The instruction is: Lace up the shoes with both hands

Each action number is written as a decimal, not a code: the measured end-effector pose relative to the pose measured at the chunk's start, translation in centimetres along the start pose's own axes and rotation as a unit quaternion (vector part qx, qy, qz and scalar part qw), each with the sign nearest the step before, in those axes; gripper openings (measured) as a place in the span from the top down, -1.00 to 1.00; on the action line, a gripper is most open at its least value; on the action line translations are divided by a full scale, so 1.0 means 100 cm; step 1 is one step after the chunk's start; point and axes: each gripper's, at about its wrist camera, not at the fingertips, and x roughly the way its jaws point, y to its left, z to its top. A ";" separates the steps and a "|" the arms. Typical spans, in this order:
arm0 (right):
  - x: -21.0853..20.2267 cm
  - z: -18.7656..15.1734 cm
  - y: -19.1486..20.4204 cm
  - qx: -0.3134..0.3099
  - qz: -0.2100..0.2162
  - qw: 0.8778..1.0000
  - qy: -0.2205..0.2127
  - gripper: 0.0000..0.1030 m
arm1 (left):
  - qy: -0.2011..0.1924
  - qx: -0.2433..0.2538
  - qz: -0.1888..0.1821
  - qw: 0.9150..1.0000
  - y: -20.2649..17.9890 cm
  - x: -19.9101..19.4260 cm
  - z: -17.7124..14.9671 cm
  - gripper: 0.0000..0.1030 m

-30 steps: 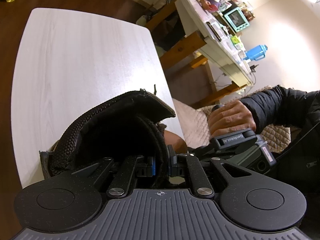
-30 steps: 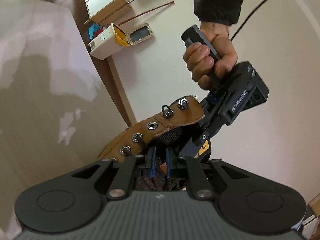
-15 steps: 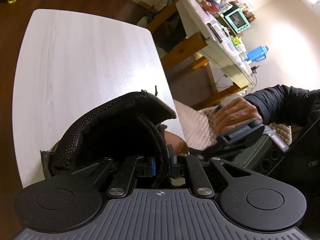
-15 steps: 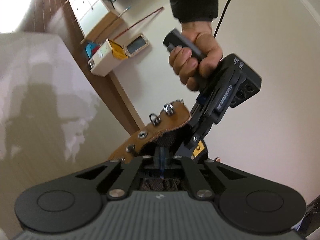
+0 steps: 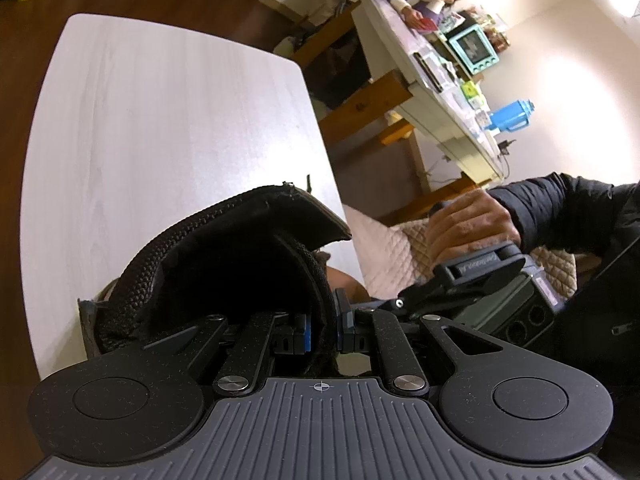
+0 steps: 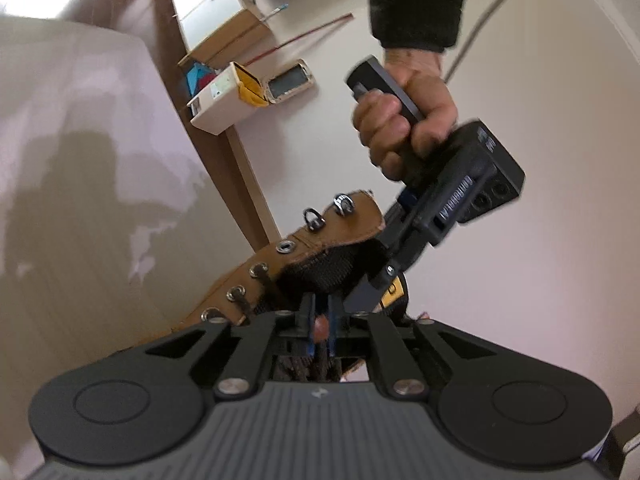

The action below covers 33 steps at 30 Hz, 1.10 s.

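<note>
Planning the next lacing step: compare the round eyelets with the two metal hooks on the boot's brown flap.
The eyelets sit flush in the leather of the boot, while the hooks stand up from it. The eyelets run lower along the flap, and the hooks sit nearest its top edge. Dark lace passes through lower eyelets, but the hooks are bare. Both are metal and lie in the same row.

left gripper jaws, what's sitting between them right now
In the left wrist view, the black padded collar edge of the boot runs between the left gripper jaws, which are shut on it.
</note>
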 end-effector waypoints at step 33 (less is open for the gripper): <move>-0.020 0.008 -0.017 0.066 0.032 0.997 -0.029 0.99 | -0.007 -0.002 -0.001 1.000 -0.004 -0.004 0.000 0.80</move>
